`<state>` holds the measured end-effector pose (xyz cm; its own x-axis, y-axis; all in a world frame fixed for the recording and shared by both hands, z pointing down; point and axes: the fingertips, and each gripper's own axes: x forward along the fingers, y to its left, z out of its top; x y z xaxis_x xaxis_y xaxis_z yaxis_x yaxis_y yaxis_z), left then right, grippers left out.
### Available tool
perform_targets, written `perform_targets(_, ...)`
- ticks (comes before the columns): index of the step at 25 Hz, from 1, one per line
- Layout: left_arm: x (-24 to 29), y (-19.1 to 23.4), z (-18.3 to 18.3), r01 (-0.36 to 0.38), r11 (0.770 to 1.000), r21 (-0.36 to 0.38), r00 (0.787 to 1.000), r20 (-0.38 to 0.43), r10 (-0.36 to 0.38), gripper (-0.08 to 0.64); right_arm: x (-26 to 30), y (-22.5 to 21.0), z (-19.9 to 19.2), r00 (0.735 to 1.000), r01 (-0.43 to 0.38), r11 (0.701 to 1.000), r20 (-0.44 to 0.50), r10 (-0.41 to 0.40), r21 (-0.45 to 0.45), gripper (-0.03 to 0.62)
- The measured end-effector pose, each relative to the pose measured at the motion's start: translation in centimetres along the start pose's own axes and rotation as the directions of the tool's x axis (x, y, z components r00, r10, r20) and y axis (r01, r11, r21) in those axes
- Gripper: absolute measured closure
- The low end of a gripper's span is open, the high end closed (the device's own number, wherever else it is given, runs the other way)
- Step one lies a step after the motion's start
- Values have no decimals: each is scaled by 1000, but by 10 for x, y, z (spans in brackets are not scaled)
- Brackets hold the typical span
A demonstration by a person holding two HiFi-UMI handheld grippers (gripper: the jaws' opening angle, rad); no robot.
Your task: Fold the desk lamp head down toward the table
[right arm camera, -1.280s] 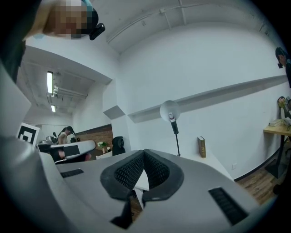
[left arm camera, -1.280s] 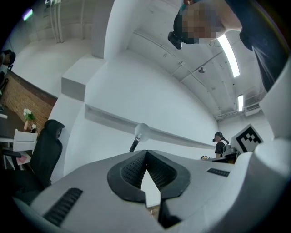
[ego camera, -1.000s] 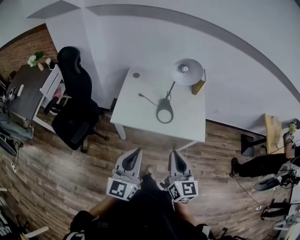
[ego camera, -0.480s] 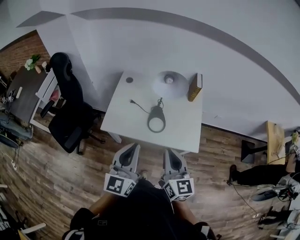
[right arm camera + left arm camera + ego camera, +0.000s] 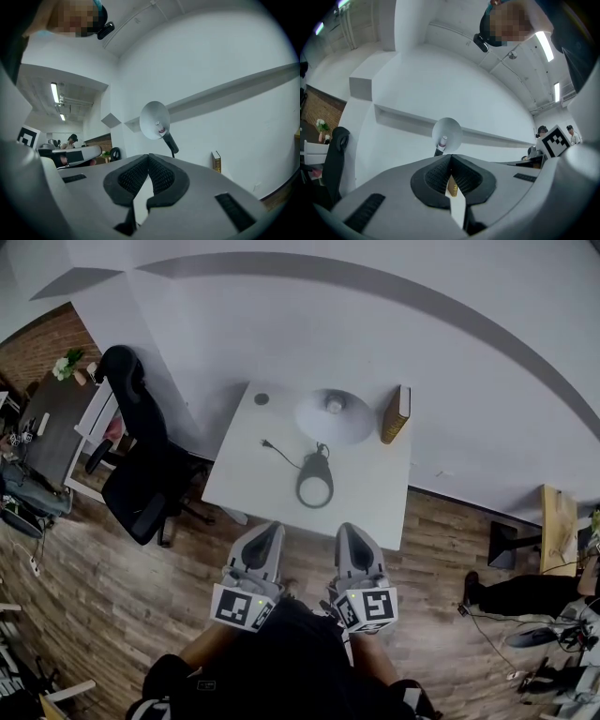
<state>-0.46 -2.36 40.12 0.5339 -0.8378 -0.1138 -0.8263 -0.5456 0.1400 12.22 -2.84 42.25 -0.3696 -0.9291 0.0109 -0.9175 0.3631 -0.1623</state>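
Observation:
A white desk lamp stands on the white table (image 5: 370, 502); its round head (image 5: 335, 415) is raised above its dark ring base (image 5: 315, 489). In the head view both grippers hover over the floor just short of the table's near edge. My left gripper (image 5: 269, 532) and right gripper (image 5: 349, 532) are side by side, both shut and empty. Seen from the left gripper view, the lamp head (image 5: 447, 133) shows above the shut jaws of the left gripper (image 5: 450, 159). The right gripper view has the lamp head (image 5: 154, 120) above the shut right gripper (image 5: 149, 159).
A yellow-brown book (image 5: 397, 414) stands at the table's back right. The lamp's cable and plug (image 5: 281, 454) lie left of the base. A black office chair (image 5: 141, 456) is left of the table, with a dark desk (image 5: 47, 423) beyond. A wooden stool (image 5: 560, 521) stands at right.
Both grippers have moved forward toward the table together, and the table now lies closer in the head view. The jaws stayed shut. The lamp has not moved.

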Motion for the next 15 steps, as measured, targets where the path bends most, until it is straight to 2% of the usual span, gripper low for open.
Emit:
perform_targets(5,19,10,9,-4,1000,31,1000,13,3,535,17,-11,8,1000,7,1000,7,-6,-10,584)
perform_targets(15,68,33,19,5,999,37,999,33,-7,535,55,-27,23,1000,13,1000,17,-12,-16,584)
